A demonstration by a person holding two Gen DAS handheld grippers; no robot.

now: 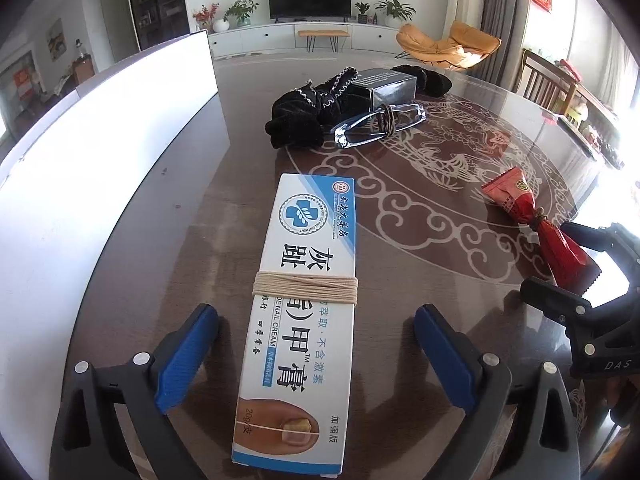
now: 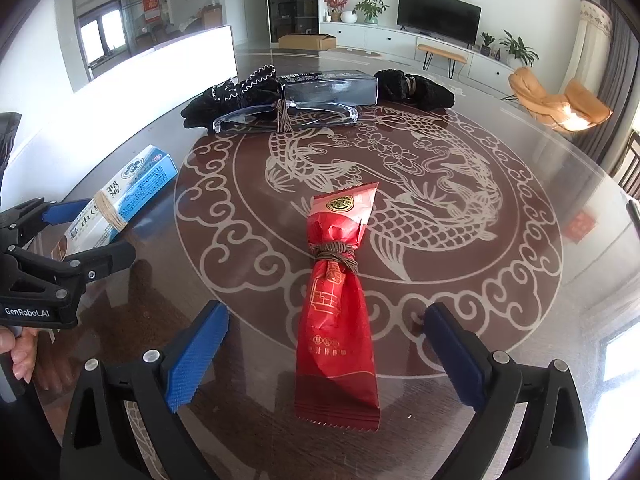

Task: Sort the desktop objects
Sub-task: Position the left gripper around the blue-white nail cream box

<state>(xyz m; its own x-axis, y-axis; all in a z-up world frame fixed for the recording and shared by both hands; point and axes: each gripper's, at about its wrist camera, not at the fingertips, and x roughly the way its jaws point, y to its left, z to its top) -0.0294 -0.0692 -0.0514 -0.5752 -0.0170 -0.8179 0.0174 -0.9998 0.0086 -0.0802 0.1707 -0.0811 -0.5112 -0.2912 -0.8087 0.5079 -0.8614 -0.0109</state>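
Between the spread fingers of the left gripper [image 1: 316, 344], a string-bound cream box [image 1: 298, 320] is lying lengthwise on the table [image 1: 420, 264] — untouched. Alongside, the right gripper [image 2: 326, 354] is straddling a red packet [image 2: 340, 312], jaws wide. Only its camera is showing the holding hand [image 2: 20, 354].

A red packet [image 2: 340, 292] tied with brown cord lies on the desk [image 2: 500, 264] between the right gripper's [image 2: 326, 354] wide-apart jaws, untouched.
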